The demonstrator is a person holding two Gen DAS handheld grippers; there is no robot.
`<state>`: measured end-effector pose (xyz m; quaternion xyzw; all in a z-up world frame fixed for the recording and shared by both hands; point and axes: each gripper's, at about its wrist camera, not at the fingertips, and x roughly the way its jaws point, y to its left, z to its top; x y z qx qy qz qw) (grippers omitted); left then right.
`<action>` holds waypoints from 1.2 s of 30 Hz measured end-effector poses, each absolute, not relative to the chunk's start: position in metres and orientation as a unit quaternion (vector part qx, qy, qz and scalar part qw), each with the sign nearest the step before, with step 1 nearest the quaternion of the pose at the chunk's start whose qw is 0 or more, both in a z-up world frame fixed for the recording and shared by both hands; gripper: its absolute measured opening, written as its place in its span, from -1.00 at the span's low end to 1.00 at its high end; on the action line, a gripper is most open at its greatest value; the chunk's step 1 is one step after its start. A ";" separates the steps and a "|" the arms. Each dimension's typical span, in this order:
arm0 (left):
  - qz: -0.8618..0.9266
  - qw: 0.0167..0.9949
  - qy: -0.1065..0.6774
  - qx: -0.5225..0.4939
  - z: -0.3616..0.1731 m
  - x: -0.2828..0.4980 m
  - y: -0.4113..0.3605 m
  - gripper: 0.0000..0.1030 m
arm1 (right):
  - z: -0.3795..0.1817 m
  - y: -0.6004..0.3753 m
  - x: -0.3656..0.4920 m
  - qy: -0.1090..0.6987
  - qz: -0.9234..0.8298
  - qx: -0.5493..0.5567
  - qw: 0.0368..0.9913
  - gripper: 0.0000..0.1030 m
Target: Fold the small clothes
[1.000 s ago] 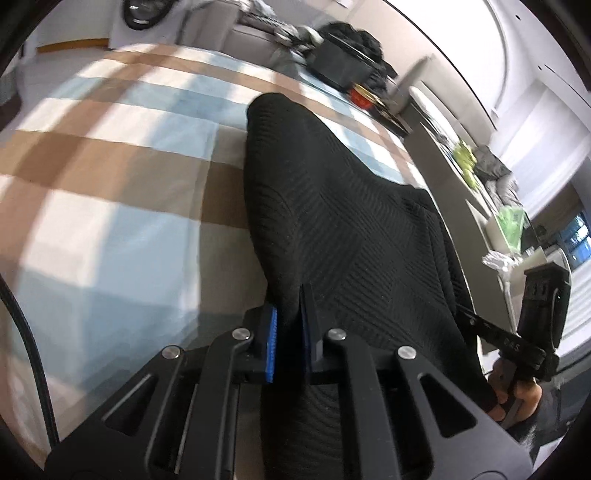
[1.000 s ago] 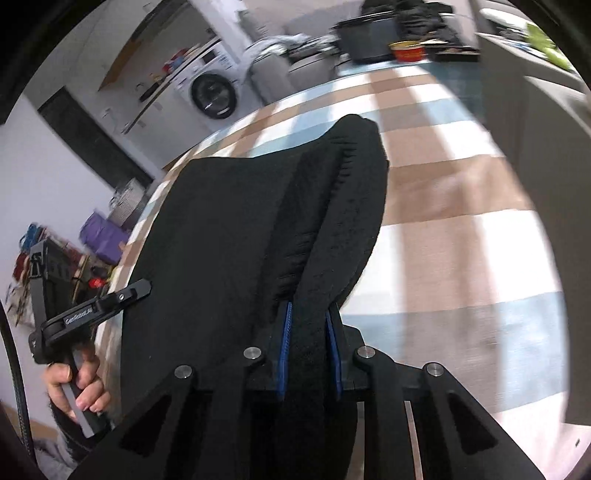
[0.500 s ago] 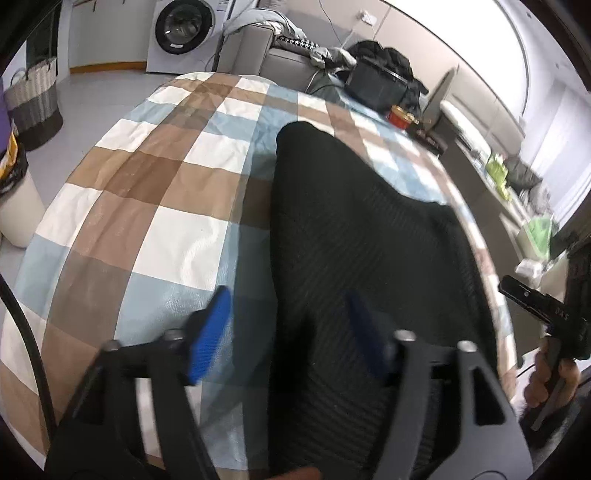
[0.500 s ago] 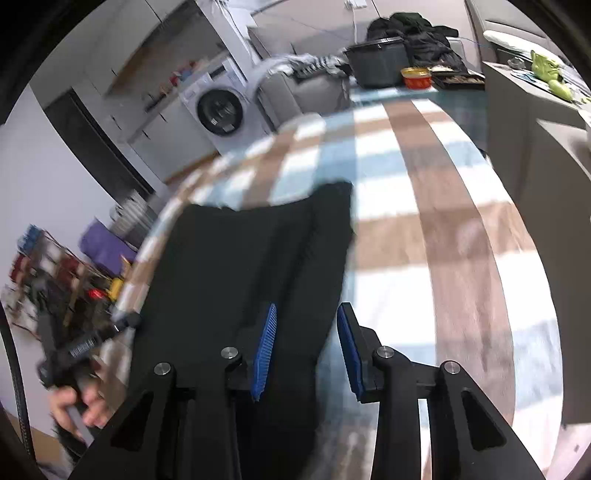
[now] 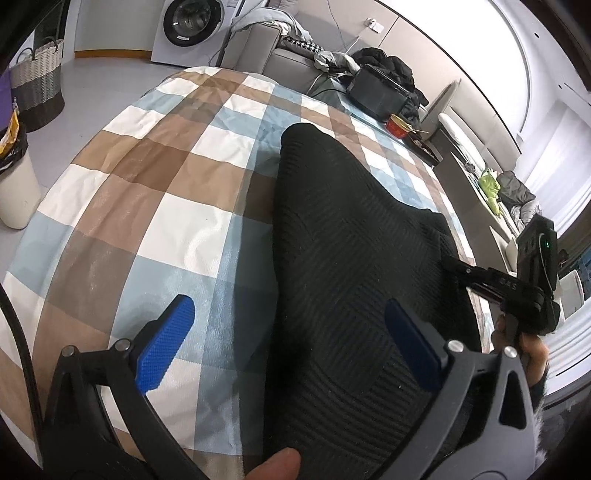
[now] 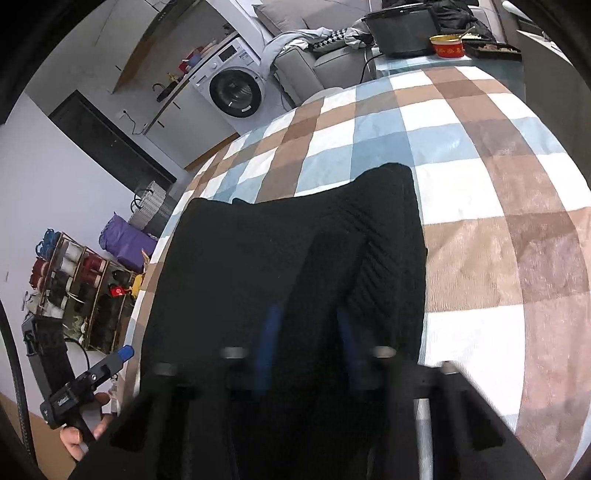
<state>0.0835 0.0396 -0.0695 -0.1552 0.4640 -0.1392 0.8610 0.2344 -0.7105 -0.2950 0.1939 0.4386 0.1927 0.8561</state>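
A checked cloth (image 5: 177,221) of brown, blue and white squares covers the table in a lived-in room. A washing machine (image 5: 188,26) stands against the far wall, beside a grey sofa (image 5: 280,55) heaped with laundry. A striped woven basket (image 5: 37,81) and a white bin (image 5: 14,184) sit on the floor to the left of the table. At the far end of the table are a black box (image 5: 376,92) and a red bowl (image 5: 400,125).

The black knit garment (image 5: 351,258) lies flat on the cloth, at the near edge in front of the person. Its broad part is closest to the cameras and a narrower part reaches toward the far end of the table. In the right wrist view, a ribbed layer lies doubled over along its right side.

The left gripper (image 5: 286,304) hangs over the garment's near left edge. Its jaws are opening and already wide, with one blue pad over the bare cloth and the other over the knit, neither pressing on it. A fingertip of the left hand (image 5: 273,465) shows at the bottom of that view.

The right gripper (image 6: 306,325) points down at the garment's near right part, its fingers smeared by motion as they come together. The blur hides whether any knit is caught between them. The right hand (image 5: 532,350) grips its handle just off the table's edge.

A rack of thread spools (image 6: 74,280) and a purple bag (image 6: 125,240) stand on the floor beyond the left side of the table.
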 end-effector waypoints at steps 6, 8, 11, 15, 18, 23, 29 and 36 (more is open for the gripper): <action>-0.137 0.863 0.462 -0.153 -0.070 0.083 0.041 0.98 | -0.256 -0.707 0.240 0.380 0.197 0.156 0.890 -0.91; -0.135 0.863 0.461 -0.153 -0.070 0.082 0.042 0.98 | -0.260 -0.707 0.253 0.387 0.169 0.136 0.896 -0.91; -0.134 0.863 0.462 -0.154 -0.070 0.081 0.043 0.98 | -0.283 -0.710 0.272 0.429 0.139 0.126 0.884 -0.90; -0.129 0.863 0.465 -0.148 -0.069 0.076 0.044 0.98 | -0.289 -0.730 0.263 0.441 0.160 0.183 0.864 -0.77; -0.129 0.863 0.465 -0.150 -0.069 0.074 0.046 0.98 | -0.288 -0.741 0.236 0.441 0.186 0.215 0.851 -0.52; -0.141 0.860 0.468 -0.144 -0.069 0.067 0.041 0.98 | -0.297 -0.740 0.182 0.459 0.231 0.233 0.826 -0.50; -0.156 0.853 0.484 -0.116 -0.076 0.052 0.025 0.98 | -0.305 -0.731 0.131 0.471 0.246 0.224 0.817 -0.48; -0.168 0.844 0.498 -0.102 -0.086 0.043 0.014 0.98 | -0.310 -0.717 0.114 0.466 0.243 0.198 0.828 -0.76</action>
